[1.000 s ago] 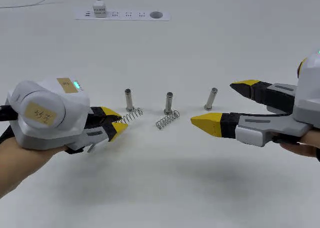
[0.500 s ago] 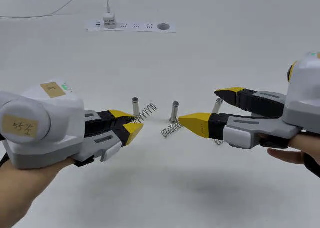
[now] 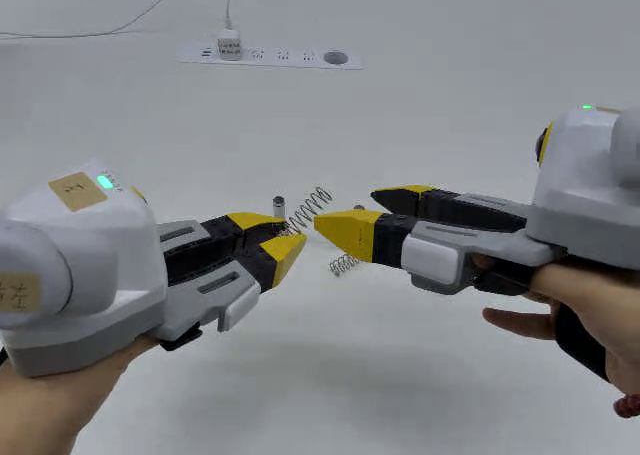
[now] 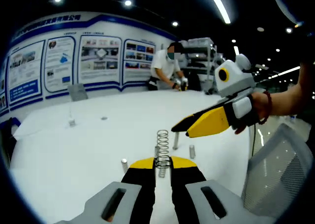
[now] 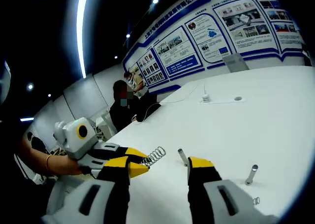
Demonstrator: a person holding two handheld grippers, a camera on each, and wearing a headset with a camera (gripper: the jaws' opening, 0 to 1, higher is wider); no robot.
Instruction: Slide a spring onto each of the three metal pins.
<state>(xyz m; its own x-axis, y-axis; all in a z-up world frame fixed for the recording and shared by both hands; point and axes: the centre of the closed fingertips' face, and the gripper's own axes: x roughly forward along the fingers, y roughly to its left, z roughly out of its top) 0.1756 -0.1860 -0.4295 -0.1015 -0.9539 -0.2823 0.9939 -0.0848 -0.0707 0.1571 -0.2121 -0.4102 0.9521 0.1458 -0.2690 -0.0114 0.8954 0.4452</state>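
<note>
My left gripper (image 3: 289, 241) is shut on one end of a small steel spring (image 3: 309, 208), which it holds slanting up above the white table. In the left gripper view the spring (image 4: 162, 141) stands up from the closed yellow tips (image 4: 162, 161). My right gripper (image 3: 362, 211) hangs open just right of the spring, its tips close to the free end. A second spring (image 3: 343, 265) lies on the table below. One upright metal pin (image 3: 279, 204) shows behind the left gripper's jaws. Other pins (image 5: 182, 156) (image 5: 252, 174) stand ahead of my right gripper (image 5: 165, 165).
A white power strip (image 3: 270, 55) with a plugged-in cable lies at the table's far edge. A third spring (image 5: 255, 200) lies near the right pin. A person (image 4: 166, 66) stands at another bench far behind.
The left gripper has lifted the spring off the table beside the left pin and raised it. The right gripper has moved left and up toward the spring's free end.
</note>
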